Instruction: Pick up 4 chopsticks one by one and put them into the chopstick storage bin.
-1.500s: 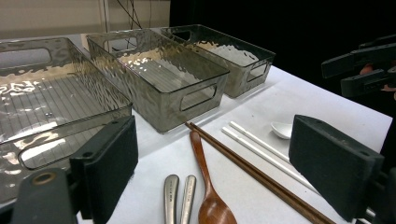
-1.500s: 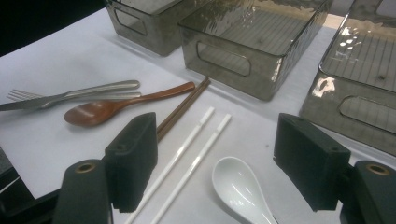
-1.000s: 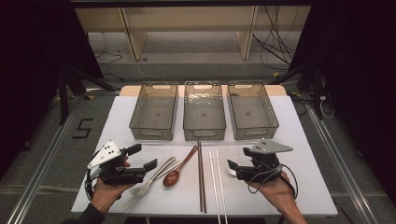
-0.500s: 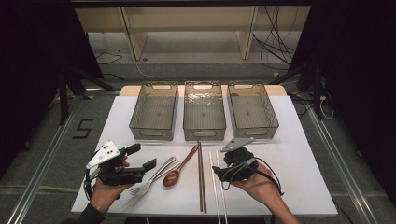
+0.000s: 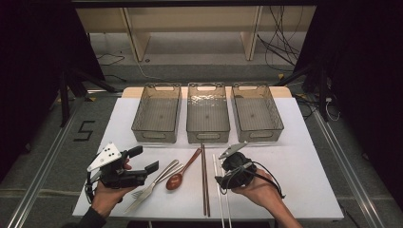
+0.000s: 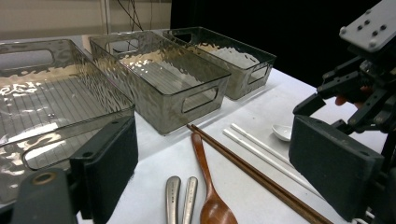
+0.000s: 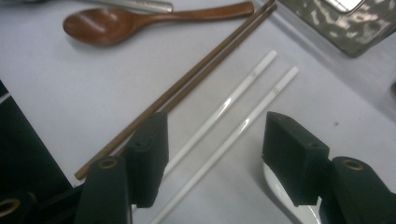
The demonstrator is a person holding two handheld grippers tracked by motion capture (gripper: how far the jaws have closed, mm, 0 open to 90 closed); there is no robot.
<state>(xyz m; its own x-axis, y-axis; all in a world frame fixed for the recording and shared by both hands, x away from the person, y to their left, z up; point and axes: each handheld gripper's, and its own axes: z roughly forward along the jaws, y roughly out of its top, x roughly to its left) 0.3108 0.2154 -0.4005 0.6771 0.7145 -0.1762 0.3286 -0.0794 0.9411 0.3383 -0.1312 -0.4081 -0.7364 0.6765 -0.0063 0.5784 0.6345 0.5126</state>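
Dark floor and cabling are framing a white table (image 5: 304,156) where three clear bins (image 5: 207,114) are standing in a row along the far side, with cutlery laid out in front of them. Nearest the person's right hand, the right gripper (image 5: 227,172) is hanging over the pair of white chopsticks (image 7: 233,121), its jaws parted with both sticks lying between the pads but untouched — they have just been closing in. In the right gripper view the chopsticks' long axis is running straight away from the tool, between the jaws rather than across them, so the coming pinch looks likely to gather both sticks sideways. A white spoon (image 6: 282,132) is lying just beside them, partly under one jaw. Brown chopsticks (image 5: 204,178) and a wooden spoon (image 5: 180,172) are resting further left, where the left gripper (image 5: 142,161) is hovering open and empty by the fork (image 5: 154,183)
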